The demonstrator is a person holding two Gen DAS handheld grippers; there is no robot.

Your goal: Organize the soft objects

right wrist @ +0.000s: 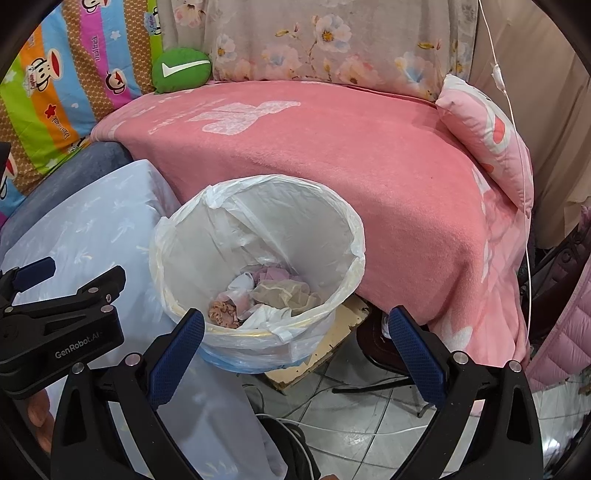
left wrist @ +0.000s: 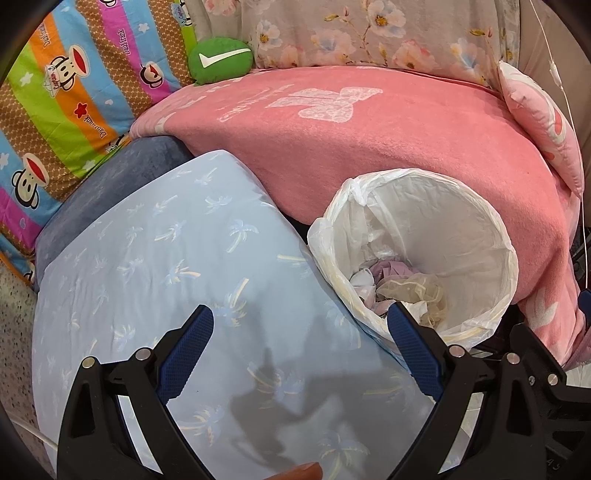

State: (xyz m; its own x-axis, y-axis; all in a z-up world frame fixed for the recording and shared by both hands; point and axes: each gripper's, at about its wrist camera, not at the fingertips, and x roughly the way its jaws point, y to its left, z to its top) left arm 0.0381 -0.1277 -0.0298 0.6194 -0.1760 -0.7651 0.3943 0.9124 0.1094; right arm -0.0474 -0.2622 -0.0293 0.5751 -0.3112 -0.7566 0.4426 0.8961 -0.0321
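A light blue pillow (left wrist: 155,280) with a palm-tree print lies right under my left gripper (left wrist: 301,336), which is open with nothing between its fingers. The same pillow (right wrist: 85,229) shows at the left of the right wrist view. My right gripper (right wrist: 295,339) is open and empty, hovering over the near rim of a white-lined bin (right wrist: 258,236) that holds crumpled soft items (right wrist: 266,295). A green round cushion (left wrist: 220,59) with a white tick sits at the back on the pink blanket (left wrist: 369,147). A small pink pillow (right wrist: 487,136) leans at the right.
A striped cartoon-monkey quilt (left wrist: 66,96) fills the left side. A floral cloth (left wrist: 369,33) hangs behind the blanket. A dark blue cushion (left wrist: 110,192) lies under the blue pillow. White cords (right wrist: 369,428) and a board (right wrist: 325,347) lie on the tiled floor (right wrist: 369,450).
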